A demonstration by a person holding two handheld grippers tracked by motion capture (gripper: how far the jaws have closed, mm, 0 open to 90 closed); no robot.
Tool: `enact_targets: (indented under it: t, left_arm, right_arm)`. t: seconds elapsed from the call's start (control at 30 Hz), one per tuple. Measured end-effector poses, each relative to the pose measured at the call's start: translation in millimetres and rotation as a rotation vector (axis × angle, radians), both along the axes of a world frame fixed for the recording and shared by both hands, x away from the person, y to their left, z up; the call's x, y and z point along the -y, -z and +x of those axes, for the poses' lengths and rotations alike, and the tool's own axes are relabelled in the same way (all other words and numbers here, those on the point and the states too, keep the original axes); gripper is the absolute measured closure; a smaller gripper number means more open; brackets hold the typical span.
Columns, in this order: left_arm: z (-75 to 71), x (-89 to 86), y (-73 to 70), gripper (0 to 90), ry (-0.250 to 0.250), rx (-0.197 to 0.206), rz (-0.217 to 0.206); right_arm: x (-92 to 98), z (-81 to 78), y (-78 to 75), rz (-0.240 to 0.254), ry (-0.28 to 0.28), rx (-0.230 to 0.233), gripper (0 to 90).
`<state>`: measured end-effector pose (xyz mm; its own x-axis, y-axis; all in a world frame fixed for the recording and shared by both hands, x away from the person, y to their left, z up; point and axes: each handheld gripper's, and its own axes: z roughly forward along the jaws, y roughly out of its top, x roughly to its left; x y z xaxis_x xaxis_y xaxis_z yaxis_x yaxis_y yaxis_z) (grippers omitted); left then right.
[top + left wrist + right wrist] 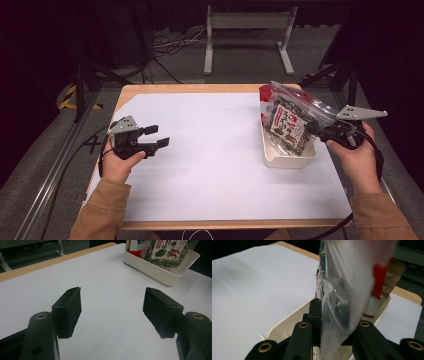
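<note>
A clear zip bag [292,116] with a dark printed snack packet inside stands tilted in a white tray [289,160] at the table's right. My right gripper [316,129] is shut on the bag's right edge. In the right gripper view the plastic bag [347,287] is pinched between the black jaws of the right gripper [332,325], above the tray [287,323]. My left gripper [159,136] rests low over the white sheet at the left, open with nothing in it. The left gripper view shows the left gripper [113,307] with its pads wide apart over bare white surface.
A red packet [265,94] stands in the tray behind the bag. A white sheet [215,150] covers most of the wooden table [150,89]. The tray [155,270] lies ahead and to the right of the left gripper. A metal stand [247,30] and cables are on the floor beyond.
</note>
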<state>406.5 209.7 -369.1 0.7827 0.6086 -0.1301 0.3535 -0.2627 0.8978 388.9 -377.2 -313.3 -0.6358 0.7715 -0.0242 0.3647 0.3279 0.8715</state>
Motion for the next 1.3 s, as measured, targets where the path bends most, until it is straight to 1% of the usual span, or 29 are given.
enact_targets:
  t: [0.07, 0.1, 0.13, 0.17, 0.23, 0.27, 0.33, 0.37, 0.4, 0.43, 0.47, 0.5, 0.53, 0.6, 0.63, 0.73, 0.9, 1.0, 1.03, 1.1, 1.17, 1.23, 1.3]
  left_arm:
    - [-0.2, -0.9, 1.4, 31.2, 0.001, 0.003, 0.002]
    - [-0.2, -0.9, 1.4, 31.1, 0.001, 0.003, 0.002]
    - [-0.8, -1.8, 2.3, 31.1, 0.001, 0.000, 0.007]
    - [-2.3, -2.6, 4.0, 31.1, -0.004, -0.006, 0.005]
    - [-3.2, -3.9, 4.5, 31.1, -0.003, -0.006, 0.012]
    - [-4.6, -4.7, 5.3, 31.1, 0.000, -0.013, 0.009]
    - [-9.1, -7.1, 6.9, 31.0, 0.000, -0.011, 0.017]
    - [-12.5, -8.0, 7.6, 31.1, -0.001, -0.013, 0.021]
    - [-14.3, -9.3, 8.0, 31.0, 0.003, -0.002, 0.028]
    - [-18.7, -10.4, 8.8, 31.1, 0.007, -0.008, 0.024]
    - [-18.7, -10.4, 8.8, 31.1, 0.007, -0.008, 0.024]
    - [-22.4, -10.8, 9.6, 31.1, 0.007, -0.006, 0.016]
    - [-25.2, -11.5, 9.9, 31.1, 0.008, 0.001, 0.018]
    - [-31.3, -12.1, 11.2, 31.1, 0.017, 0.013, 0.020]
    - [-34.0, -11.9, 11.6, 31.1, 0.019, 0.010, 0.020]
    - [-41.7, -12.1, 12.2, 31.0, 0.029, 0.032, 0.036]
    - [-54.0, -9.9, 10.1, 30.8, 0.049, 0.054, 0.033]
    - [-59.2, -8.5, 10.1, 30.6, 0.064, 0.061, 0.041]
    - [-60.2, -8.3, 10.2, 30.5, 0.065, 0.063, 0.045]
    - [-62.4, -7.8, 10.7, 30.3, 0.071, 0.063, 0.047]
    - [-64.5, -7.6, 11.3, 30.3, 0.069, 0.061, 0.047]
    - [-65.2, -7.8, 11.7, 30.3, 0.071, 0.065, 0.045]
    - [-66.0, -7.7, 11.5, 30.3, 0.074, 0.070, 0.048]
  right_arm:
    - [1.4, 0.8, 1.5, 0.036, 0.006, 0.017, 75.2]
    - [1.4, 0.8, 1.5, 0.036, 0.006, 0.017, 75.2]
    - [2.8, 1.0, 2.3, 0.074, 0.012, 0.039, 73.9]
    - [3.3, 0.9, 2.3, 0.080, 0.014, 0.054, 71.2]
    - [4.6, -0.3, 1.8, 0.091, 0.050, 0.080, 55.8]
    - [4.6, -0.3, 1.8, 0.091, 0.050, 0.080, 55.8]
    - [7.9, -3.2, 1.8, 0.114, 0.090, 0.102, 44.5]
    - [10.4, -6.2, 2.4, 0.133, 0.109, 0.119, 40.2]
    - [13.1, -9.9, 3.3, 0.144, 0.127, 0.131, 37.1]
    - [15.0, -13.3, 4.0, 0.147, 0.136, 0.140, 35.0]
    - [15.0, -13.3, 4.0, 0.147, 0.136, 0.140, 35.0]
    - [17.4, -18.9, 5.3, 0.152, 0.140, 0.149, 33.0]
    - [18.8, -23.6, 6.6, 0.161, 0.137, 0.152, 32.2]
    - [20.4, -30.8, 9.2, 0.161, 0.127, 0.152, 31.3]
    - [20.9, -35.2, 11.1, 0.154, 0.124, 0.153, 30.2]
    - [20.6, -44.4, 16.7, 0.146, 0.108, 0.161, 30.0]
    - [15.0, -59.0, 31.8, 0.131, 0.073, 0.147, 30.1]
    - [10.2, -65.3, 39.9, 0.137, 0.042, 0.140, 30.1]
    - [7.8, -67.7, 43.3, 0.135, 0.029, 0.144, 30.2]
    - [4.3, -70.8, 47.6, 0.121, 0.008, 0.146, 31.4]
    - [-1.0, -73.9, 52.9, 0.098, -0.030, 0.144, 32.2]
    - [-6.3, -75.2, 57.0, 0.084, -0.057, 0.129, 32.2]
    - [-10.9, -75.4, 60.5, 0.089, -0.078, 0.114, 32.2]
